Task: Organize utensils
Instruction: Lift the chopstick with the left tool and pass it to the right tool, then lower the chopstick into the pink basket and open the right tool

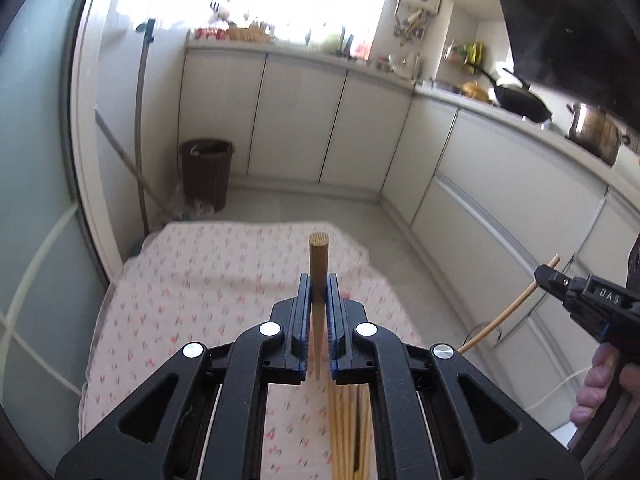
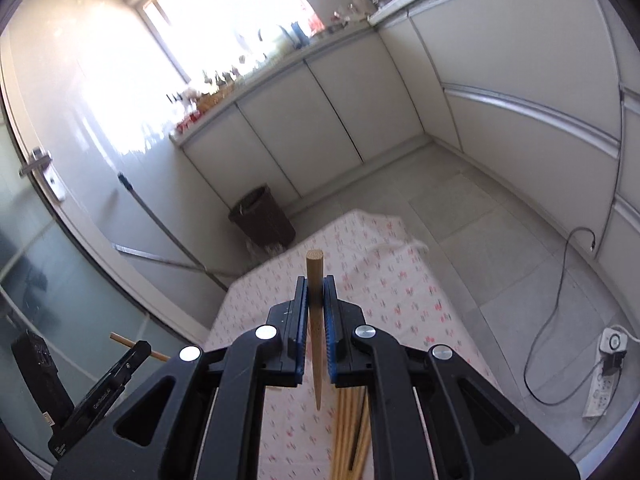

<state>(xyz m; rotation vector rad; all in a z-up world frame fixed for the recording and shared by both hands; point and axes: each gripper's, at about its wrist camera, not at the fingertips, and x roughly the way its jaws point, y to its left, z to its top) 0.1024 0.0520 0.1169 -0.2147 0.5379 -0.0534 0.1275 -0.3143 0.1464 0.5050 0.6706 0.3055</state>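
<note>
My left gripper (image 1: pixel 319 294) is shut on a single wooden chopstick (image 1: pixel 319 264), blunt end pointing forward above the floral tablecloth (image 1: pixel 192 288). My right gripper (image 2: pixel 315 294) is shut on another wooden chopstick (image 2: pixel 315 280), held the same way. A bundle of several chopsticks (image 1: pixel 348 428) lies on the cloth under the grippers, also in the right wrist view (image 2: pixel 352 432). The right gripper (image 1: pixel 550 276) with its chopstick (image 1: pixel 500 320) shows at the right of the left wrist view. The left gripper (image 2: pixel 138 350) shows at the lower left of the right wrist view.
A dark waste bin (image 1: pixel 206 172) stands on the floor beyond the table, by a mop handle (image 1: pixel 140 120). White cabinets (image 1: pixel 296 120) line the walls. A wok (image 1: pixel 520 98) and a steel pot (image 1: pixel 596 132) sit on the counter. A power strip (image 2: pixel 604 376) and cable lie on the floor.
</note>
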